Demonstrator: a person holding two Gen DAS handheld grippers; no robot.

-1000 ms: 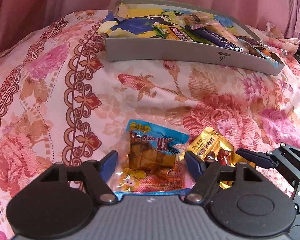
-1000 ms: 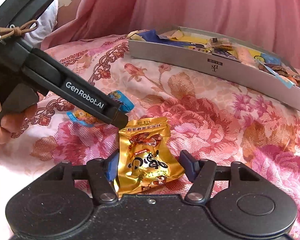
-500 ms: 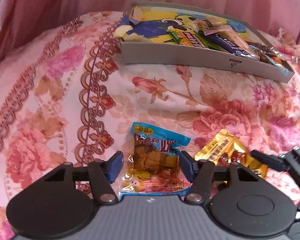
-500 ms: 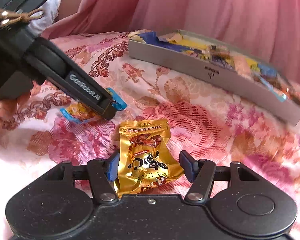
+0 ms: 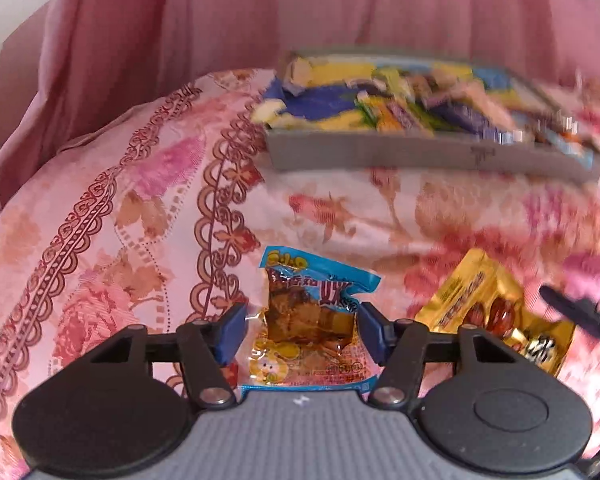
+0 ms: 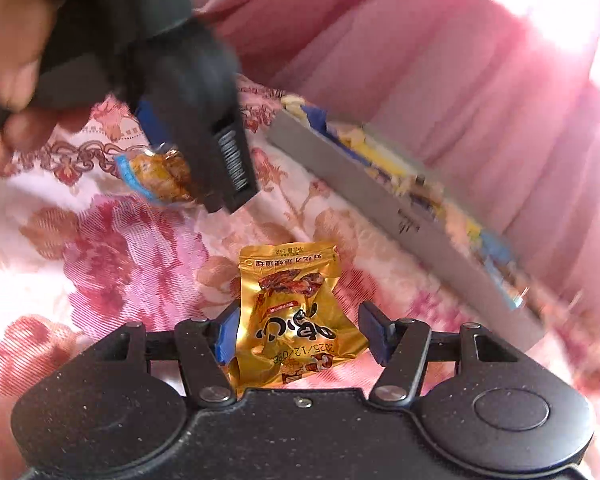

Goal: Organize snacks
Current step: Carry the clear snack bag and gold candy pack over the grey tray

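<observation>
A pink floral bedspread (image 5: 148, 208) carries a long grey cardboard box (image 5: 380, 154) of mixed snacks at the far side. Nearer, the left gripper (image 5: 300, 330) holds a blue-edged clear snack packet (image 5: 312, 320), and the right gripper (image 6: 298, 332) a crinkled gold foil sachet (image 6: 296, 316). Each packet's long axis points boxward. Both look clamped, though blur leaves doubt.

Box (image 5: 420, 152): at the far side of the bedspread (image 5: 140, 208), holding a heap of snack packets (image 5: 380, 104).
Blue-edged packet (image 5: 312, 320): on the bedspread nearer than the box, between the left gripper (image 5: 300, 332) fingers.
Gold packet (image 6: 296, 312): right of the blue-edged packet, between the right gripper (image 6: 300, 332) fingers.
Curtain (image 5: 340, 12): behind the box.
</observation>
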